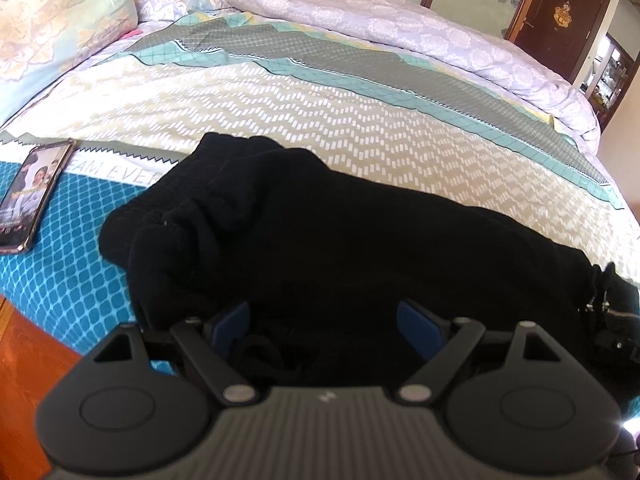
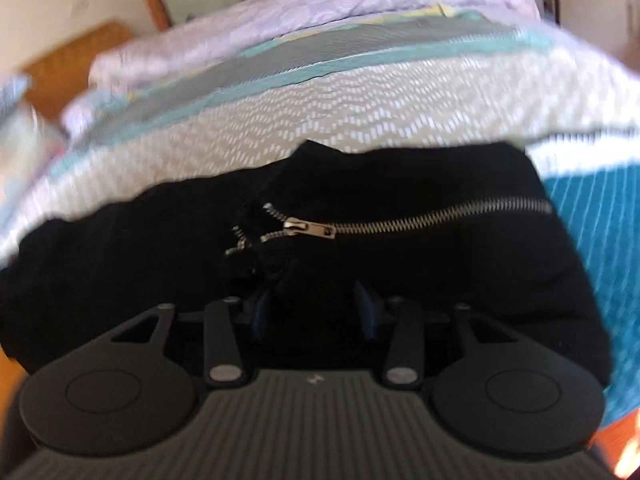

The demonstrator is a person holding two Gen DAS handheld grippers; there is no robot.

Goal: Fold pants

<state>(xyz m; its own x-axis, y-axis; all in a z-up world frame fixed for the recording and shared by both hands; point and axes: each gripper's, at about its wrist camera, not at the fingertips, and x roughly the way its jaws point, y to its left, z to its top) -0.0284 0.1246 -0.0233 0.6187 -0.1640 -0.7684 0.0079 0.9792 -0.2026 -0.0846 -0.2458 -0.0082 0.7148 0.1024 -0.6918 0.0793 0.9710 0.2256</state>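
Lay across the near edge of the bed [image 1: 280,92]: black pants [image 1: 320,232], long axis running left to right, bunched and rumpled beside the phone [image 1: 34,192], silver zipper [image 2: 400,220] half undone. Sat wide apart over dark cloth: jaws of the left gripper [image 1: 324,324]. Narrowed on a fold below the zipper: jaws of the right gripper [image 2: 316,312], nearer that end.

Your left gripper [image 1: 324,330] and right gripper [image 2: 316,314] each had a ribbed grey body, 2 black round discs, silver pivot pins and blue finger pads [image 1: 416,332].
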